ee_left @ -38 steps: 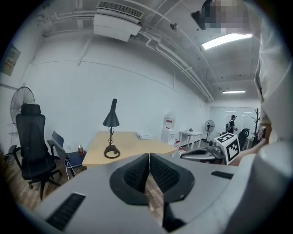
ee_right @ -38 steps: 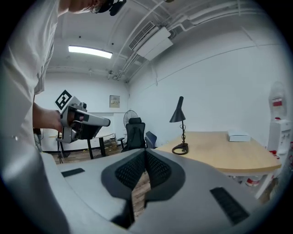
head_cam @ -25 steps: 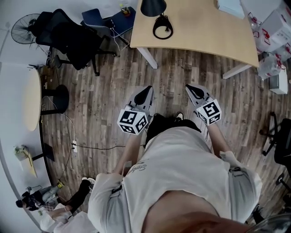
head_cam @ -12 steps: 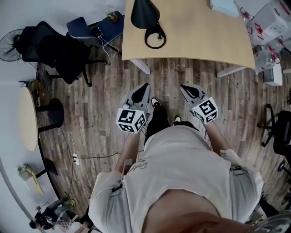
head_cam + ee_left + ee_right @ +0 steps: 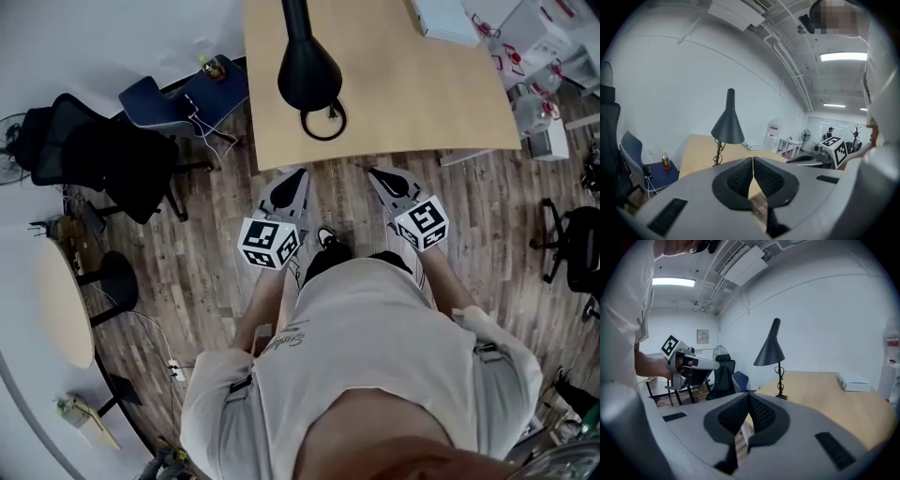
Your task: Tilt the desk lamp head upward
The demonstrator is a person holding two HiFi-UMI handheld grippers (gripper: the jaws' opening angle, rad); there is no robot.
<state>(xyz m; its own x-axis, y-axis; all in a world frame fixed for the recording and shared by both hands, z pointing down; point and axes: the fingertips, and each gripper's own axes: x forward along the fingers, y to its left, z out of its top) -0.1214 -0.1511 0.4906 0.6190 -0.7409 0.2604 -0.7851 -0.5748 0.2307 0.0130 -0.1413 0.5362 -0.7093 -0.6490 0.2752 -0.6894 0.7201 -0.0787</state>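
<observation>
Floor (image 5: 187,253): wood planks all round, and we're looking steeply down on them.
Desk (image 5: 412,94): pale wooden top at twelve o'clock, its near edge just ahead of both gripper tips.
Person (image 5: 375,375): a light shirt fills the six o'clock half of the head view, with a gripper in each hand.
Office chair (image 5: 103,155): black, out on the floor at ten o'clock.
Desk lamp (image 5: 307,67): here's our target, standing on the desk at twelve o'clock. We see a black cone head with its mouth facing down, a cord wound round the thin stem, and a ring base (image 5: 323,122) close to the near edge. Both grippers are clear of it.
Left gripper (image 5: 298,174): at eleven o'clock, pointing toward the lamp. Its fingers meet at the tips with nothing between them.
Right gripper (image 5: 375,172): at one o'clock, its fingers also closed tip to tip on nothing.
White box (image 5: 442,19): lies flat on the desk's far side at one o'clock.
Bottle (image 5: 666,160): small, standing on a blue seat (image 5: 661,172) beside the desk.
</observation>
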